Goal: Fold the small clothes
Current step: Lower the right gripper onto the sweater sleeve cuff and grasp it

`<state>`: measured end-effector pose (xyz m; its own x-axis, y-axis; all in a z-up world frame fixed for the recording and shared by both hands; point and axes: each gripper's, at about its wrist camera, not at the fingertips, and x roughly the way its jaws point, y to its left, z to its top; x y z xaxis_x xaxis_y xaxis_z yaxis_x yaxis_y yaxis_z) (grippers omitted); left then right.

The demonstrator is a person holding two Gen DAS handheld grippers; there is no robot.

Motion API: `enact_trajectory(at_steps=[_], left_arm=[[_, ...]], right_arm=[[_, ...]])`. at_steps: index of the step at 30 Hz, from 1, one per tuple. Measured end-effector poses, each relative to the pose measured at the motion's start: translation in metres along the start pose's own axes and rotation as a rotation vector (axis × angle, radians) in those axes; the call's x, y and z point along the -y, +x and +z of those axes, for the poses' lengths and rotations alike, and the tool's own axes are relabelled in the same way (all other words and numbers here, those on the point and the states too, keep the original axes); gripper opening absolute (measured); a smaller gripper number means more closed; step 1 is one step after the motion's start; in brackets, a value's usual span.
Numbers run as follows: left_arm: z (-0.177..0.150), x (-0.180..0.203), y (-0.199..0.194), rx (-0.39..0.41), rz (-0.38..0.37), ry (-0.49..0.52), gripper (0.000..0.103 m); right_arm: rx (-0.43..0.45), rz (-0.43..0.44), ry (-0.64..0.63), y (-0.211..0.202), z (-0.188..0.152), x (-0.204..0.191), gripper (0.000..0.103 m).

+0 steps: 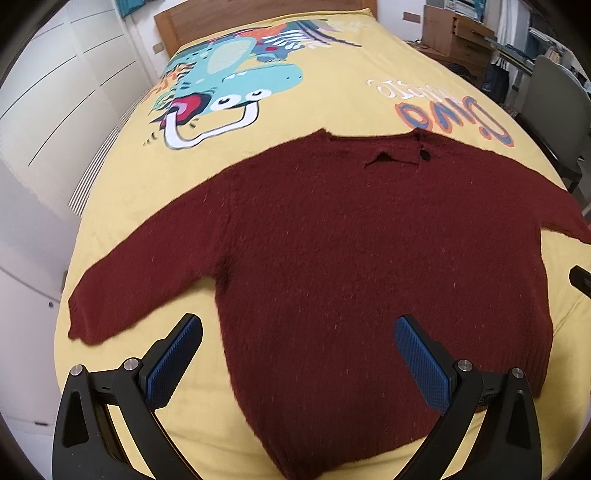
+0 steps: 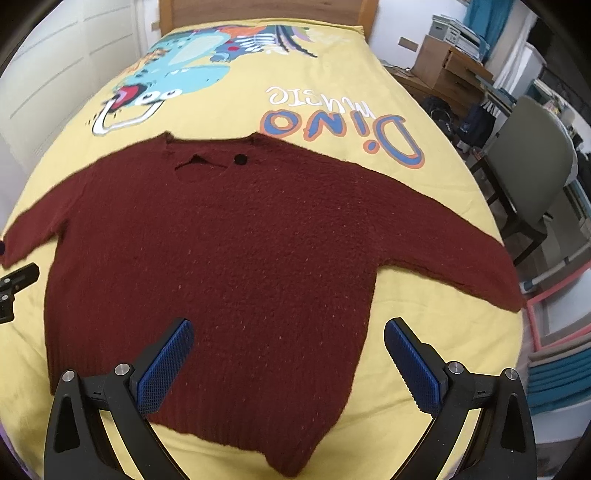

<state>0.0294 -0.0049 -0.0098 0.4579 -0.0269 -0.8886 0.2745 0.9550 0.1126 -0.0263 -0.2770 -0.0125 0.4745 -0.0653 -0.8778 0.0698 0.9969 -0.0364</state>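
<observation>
Two blue-padded fingers (image 1: 177, 363) are seen at the bottom of the left wrist view, spread wide apart with nothing between them; the left gripper (image 1: 299, 363) is released and is held above the lower hem area of the sweater (image 1: 369, 266). In the right wrist view the right gripper (image 2: 288, 365) is likewise released, its two fingers (image 2: 410, 365) parted over the lower middle of the same sweater (image 2: 229, 251), and no cloth is pinched.

One dark red knitted sweater is laid flat, front up, on the yellow bed cover (image 1: 332, 110), filling the centre of both frames with both sleeves spread outward. Its bottom hem is partly cut off by the lower frame edge and by the gripper bodies. In the left wrist view the sleeve at the right edge is cut off; in the right wrist view the sleeve at the left edge is cut off. One dark button (image 2: 241, 159) is seen by the neckline, next to a small opening whose detail is hard to make out.

A sliver of the other gripper is seen at the right edge of the left wrist view and at the left edge of the right wrist view.

On the cover, one cartoon dinosaur print (image 2: 177, 70) is seen at the upper left and lettering (image 2: 343, 129) at the upper right, upside down. One wooden headboard (image 1: 258, 18) is seen at the top, one grey chair (image 2: 532, 158) at the right, and blurred boxes on shelves (image 2: 454, 40) at the upper right.
</observation>
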Motion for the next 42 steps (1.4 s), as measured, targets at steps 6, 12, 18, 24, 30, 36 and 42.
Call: enact_trajectory(at_steps=[6, 12, 18, 24, 30, 36, 42], left_arm=[[0.023, -0.001, 0.014, 0.009, 0.005, 0.029, 0.102], [0.041, -0.01, 0.045, -0.06, -0.031, -0.006, 0.102], [0.044, -0.018, 0.066, -0.099, -0.01, -0.022, 0.102], [0.039, -0.031, 0.078, -0.142, -0.03, -0.098, 0.102], [0.033, -0.042, 0.088, -0.185, -0.042, -0.159, 0.102], [0.024, -0.047, 0.09, -0.212, -0.028, -0.164, 0.102], [0.021, -0.048, 0.091, -0.208, -0.043, -0.168, 0.102]], right_arm=[[0.081, 0.02, 0.144, 0.021, 0.012, 0.067, 0.103], [0.015, -0.046, 0.341, 0.072, 0.028, 0.173, 0.103], [-0.069, -0.15, 0.542, 0.116, 0.019, 0.268, 0.103], [-0.068, -0.085, 0.843, 0.139, -0.017, 0.344, 0.103], [-0.116, -0.14, 0.941, 0.151, -0.039, 0.382, 0.103], [-0.098, -0.112, 0.992, 0.161, -0.033, 0.411, 0.098], [-0.101, -0.104, 1.054, 0.162, -0.031, 0.428, 0.045]])
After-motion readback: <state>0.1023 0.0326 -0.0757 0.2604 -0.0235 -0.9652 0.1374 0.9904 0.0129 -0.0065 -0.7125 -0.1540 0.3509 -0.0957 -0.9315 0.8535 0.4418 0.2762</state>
